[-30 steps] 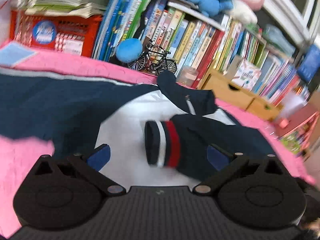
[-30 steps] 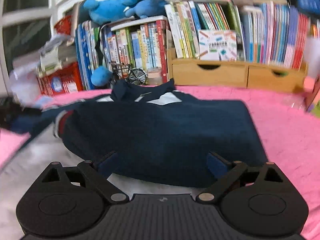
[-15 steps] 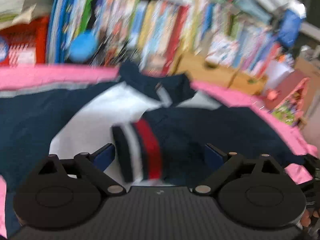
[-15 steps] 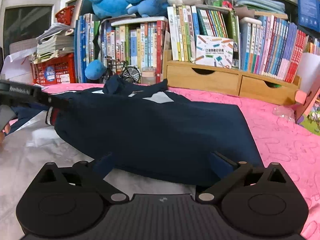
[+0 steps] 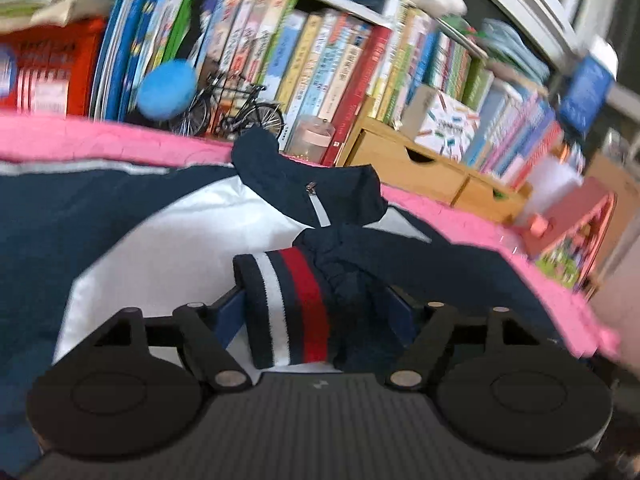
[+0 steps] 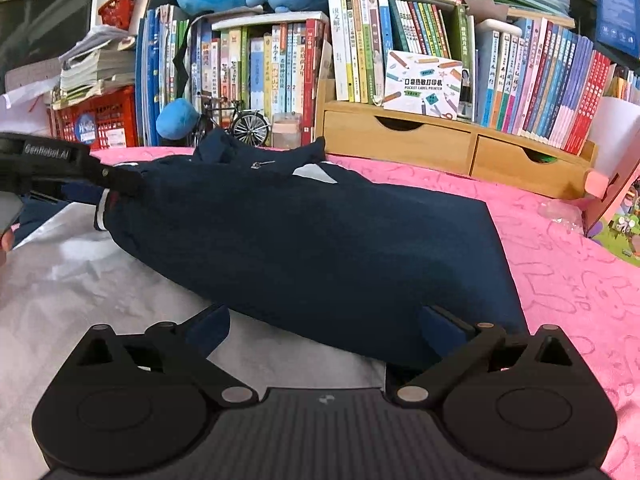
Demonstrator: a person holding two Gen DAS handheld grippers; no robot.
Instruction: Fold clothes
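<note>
Left hand-held gripper (image 5: 320, 312) closing around the striped cuff (image 5: 286, 304) of the navy jacket (image 6: 312, 240), frame centre; pads not yet pressing. Bite all cuff layers, avoid the white panel beneath. Right hand-held gripper (image 6: 326, 326) released, at the hem.

left gripper (image 5: 320, 312): black body | blue pads | silver pivot screws

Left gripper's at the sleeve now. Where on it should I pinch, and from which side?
Pinch the striped cuff, coming in over its open end. It lies flat on the jacket, already between the closing left gripper pads, and the ribbed band looks firmer than the sleeve fabric.
</note>
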